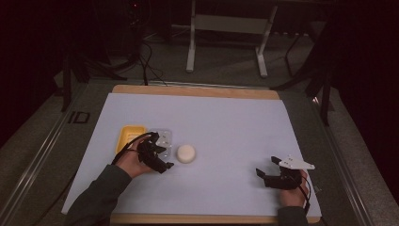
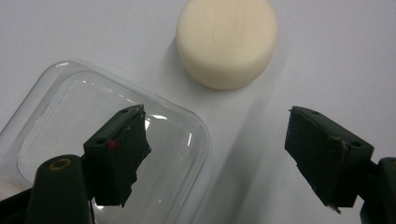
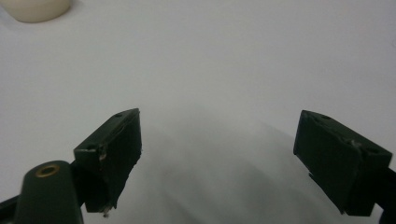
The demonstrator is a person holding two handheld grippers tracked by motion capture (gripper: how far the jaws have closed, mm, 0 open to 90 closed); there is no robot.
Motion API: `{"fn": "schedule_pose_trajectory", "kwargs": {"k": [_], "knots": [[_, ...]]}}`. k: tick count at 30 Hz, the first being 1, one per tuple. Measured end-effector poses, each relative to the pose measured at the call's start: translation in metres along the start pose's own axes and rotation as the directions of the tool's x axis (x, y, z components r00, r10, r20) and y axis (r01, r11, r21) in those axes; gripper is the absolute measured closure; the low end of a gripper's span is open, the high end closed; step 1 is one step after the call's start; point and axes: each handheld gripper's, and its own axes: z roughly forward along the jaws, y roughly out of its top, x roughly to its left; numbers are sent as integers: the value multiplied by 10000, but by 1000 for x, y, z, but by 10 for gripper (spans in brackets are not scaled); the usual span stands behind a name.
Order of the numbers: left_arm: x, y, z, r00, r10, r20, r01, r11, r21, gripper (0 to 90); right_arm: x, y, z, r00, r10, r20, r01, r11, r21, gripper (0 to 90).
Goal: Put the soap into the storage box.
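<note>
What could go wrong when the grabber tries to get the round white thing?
The left gripper is open, with one jaw over the clear plastic lid, so closing or moving in might knock the light lid aside. The round white block sits just ahead and looks smooth, so it might slip or get pushed along the white sheet instead of being caught.

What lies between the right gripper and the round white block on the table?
Nothing: in the high view the stretch of white table cover between the right gripper and the round white block is bare. The right gripper view agrees.
</note>
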Motion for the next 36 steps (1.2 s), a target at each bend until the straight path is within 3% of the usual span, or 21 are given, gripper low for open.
{"fn": "schedule_pose_trajectory", "kwargs": {"k": [36], "knots": [[4, 18, 15, 9992, 206, 330, -218, 9992, 336, 214, 0, 0, 0, 10000, 7, -27, -7, 10000, 1, 152]]}}
